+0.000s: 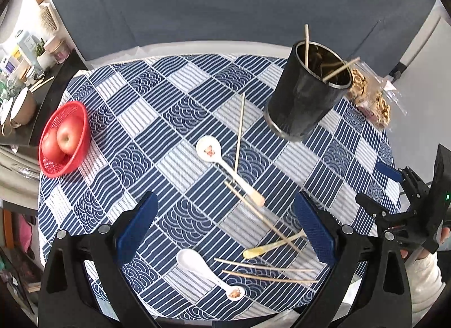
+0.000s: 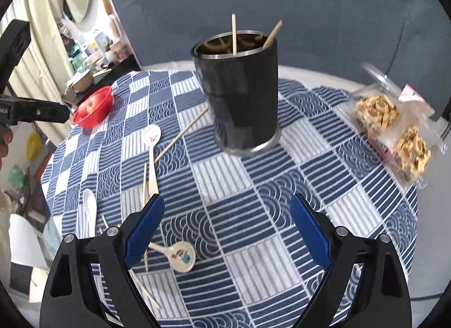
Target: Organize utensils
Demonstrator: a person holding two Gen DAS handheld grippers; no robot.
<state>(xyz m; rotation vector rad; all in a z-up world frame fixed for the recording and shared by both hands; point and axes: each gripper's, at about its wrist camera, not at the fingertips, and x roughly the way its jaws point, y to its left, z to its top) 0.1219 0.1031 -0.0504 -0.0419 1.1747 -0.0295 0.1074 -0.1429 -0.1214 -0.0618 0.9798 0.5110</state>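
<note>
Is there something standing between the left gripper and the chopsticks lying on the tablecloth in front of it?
Nothing visible blocks it. The left gripper is open above the tablecloth, and the loose chopsticks lie bare between its fingers. Only a white spoon and a yellowish spoon lie close beside them.

We see a navy and white tablecloth (image 1: pixel 180 119) patterned in striped and wave-arc squares. At centre right stands a black utensil holder (image 1: pixel 305 94) with a silver rim. A red basket (image 1: pixel 66 139) at left holds red apples (image 1: pixel 67 136). White spoons (image 1: pixel 214 153) and pale tan chopsticks (image 1: pixel 239 133) lie scattered. Both grippers' pads (image 2: pixel 143 232) are blue on black.
</note>
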